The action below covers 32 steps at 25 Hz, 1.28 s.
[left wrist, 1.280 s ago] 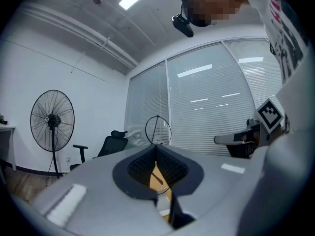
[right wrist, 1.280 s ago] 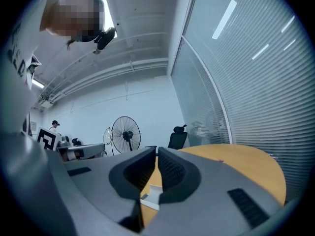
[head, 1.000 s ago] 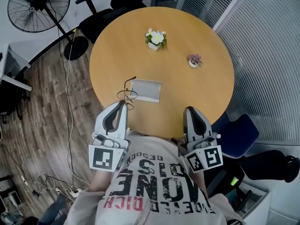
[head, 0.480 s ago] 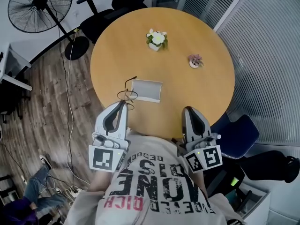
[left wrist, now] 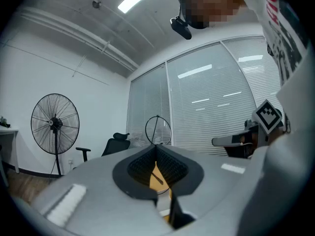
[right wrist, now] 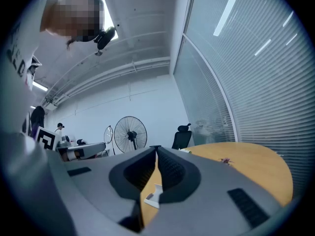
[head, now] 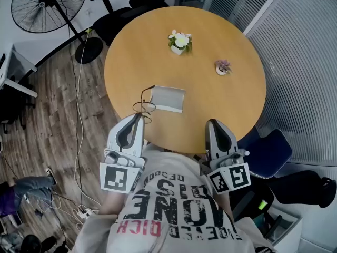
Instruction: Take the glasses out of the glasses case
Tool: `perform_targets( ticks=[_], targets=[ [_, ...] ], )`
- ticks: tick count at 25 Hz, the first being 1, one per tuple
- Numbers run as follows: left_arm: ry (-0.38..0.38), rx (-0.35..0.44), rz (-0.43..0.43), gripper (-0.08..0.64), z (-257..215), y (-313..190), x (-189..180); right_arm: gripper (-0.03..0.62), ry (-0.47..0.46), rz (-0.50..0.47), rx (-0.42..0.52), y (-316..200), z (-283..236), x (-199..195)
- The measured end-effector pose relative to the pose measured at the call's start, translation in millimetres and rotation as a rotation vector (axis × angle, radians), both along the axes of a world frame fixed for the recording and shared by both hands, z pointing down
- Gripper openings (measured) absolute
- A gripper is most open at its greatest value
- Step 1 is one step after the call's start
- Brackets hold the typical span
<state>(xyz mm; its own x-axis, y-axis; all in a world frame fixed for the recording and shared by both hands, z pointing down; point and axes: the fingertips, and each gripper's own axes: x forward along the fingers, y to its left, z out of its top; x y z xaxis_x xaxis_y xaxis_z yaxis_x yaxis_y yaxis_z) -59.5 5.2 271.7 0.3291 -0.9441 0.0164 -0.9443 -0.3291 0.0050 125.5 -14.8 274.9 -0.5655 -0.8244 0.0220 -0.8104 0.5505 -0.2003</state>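
Observation:
On the round wooden table (head: pixel 221 104), near its front edge, lies the pale grey glasses case (head: pixel 168 99). Just left of the case are the thin wire-framed glasses (head: pixel 143 107), with my left gripper (head: pixel 139 116) shut on them. In the left gripper view one round lens rim (left wrist: pixel 157 130) stands up above the shut tips (left wrist: pixel 156 147). My right gripper (head: pixel 212 123) is shut and empty at the table's edge, to the right of the case. In the right gripper view the case (right wrist: pixel 152 197) shows low behind the closed jaws (right wrist: pixel 156 148).
A small potted flower (head: pixel 179 40) and a little pink ornament (head: pixel 221 67) stand at the far side of the table. A standing fan (head: pixel 50 4) and a black office chair (head: pixel 122 9) are behind it, and a blue chair (head: pixel 269 153) is at the right. A person (head: pixel 21 191) is at the lower left.
Both grippers stay where they were, the left one still holding the glasses. The head view has drifted slightly, and the person on the floor at lower left has moved further left.

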Motion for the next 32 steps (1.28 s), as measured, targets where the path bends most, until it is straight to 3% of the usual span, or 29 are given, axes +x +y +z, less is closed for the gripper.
perform_targets(
  ticks=[19, 22, 32],
  targets=[
    [0.011, 0.002, -0.059, 0.018, 2.1, 16.3, -9.9, 0.025, 0.004, -0.065, 0.002, 4.7, 3.0, -12.7],
    [-0.002, 0.032, -0.061, 0.018, -6.1, 14.6, -10.4, 0.025, 0.003, -0.074, -0.001, 3.5, 2.6, -13.6],
    [0.005, 0.008, -0.068, 0.018, -0.9, 10.2, -9.8, 0.025, -0.005, -0.076, -0.008, -2.6, 3.5, -10.8]
  ],
)
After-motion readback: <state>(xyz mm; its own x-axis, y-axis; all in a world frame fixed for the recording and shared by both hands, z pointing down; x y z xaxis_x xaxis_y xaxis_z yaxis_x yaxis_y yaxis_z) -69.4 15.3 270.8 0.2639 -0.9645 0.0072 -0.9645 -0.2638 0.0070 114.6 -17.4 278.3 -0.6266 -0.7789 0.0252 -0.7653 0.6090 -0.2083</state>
